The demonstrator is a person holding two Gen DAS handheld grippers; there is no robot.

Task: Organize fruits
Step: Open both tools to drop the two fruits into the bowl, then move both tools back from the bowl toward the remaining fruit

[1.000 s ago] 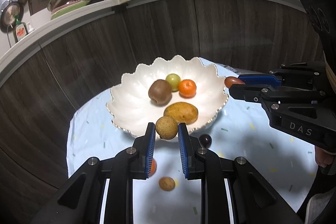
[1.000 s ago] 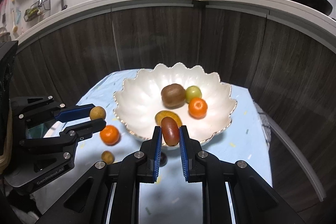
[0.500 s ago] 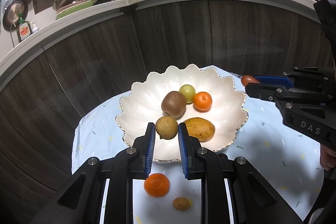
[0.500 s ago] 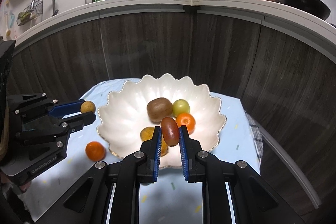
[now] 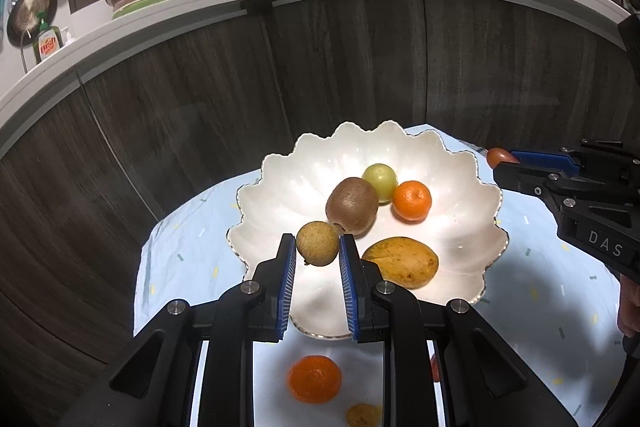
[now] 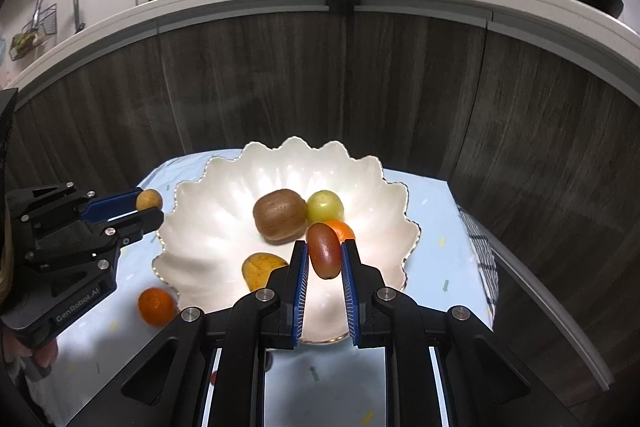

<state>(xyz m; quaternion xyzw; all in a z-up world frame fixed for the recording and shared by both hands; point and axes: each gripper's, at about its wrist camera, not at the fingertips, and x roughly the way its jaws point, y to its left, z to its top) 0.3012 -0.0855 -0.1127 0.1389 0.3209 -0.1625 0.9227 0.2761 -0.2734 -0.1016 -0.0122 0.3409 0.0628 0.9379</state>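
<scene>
Now | left gripper [image 5: 318,251] fingers pinch longan [image 5: 318,243] – right gripper [image 6: 325,255] date [image 6: 324,255] | over bowl [image 5: 276,171] rim

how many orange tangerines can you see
2: one tangerine in the white bowl beside the kiwi, one tangerine on the tablecloth before the bowl; others may be hidden.

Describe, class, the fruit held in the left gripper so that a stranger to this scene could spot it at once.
Find the white scalloped bowl on the pale blue cloth. At its near edge, the left gripper with blue pads is shut on a small round tan fruit, raised above the bowl. Unlike the larger fuzzy brown kiwi behind it, it is ball-shaped, sandy and speckled.
</scene>
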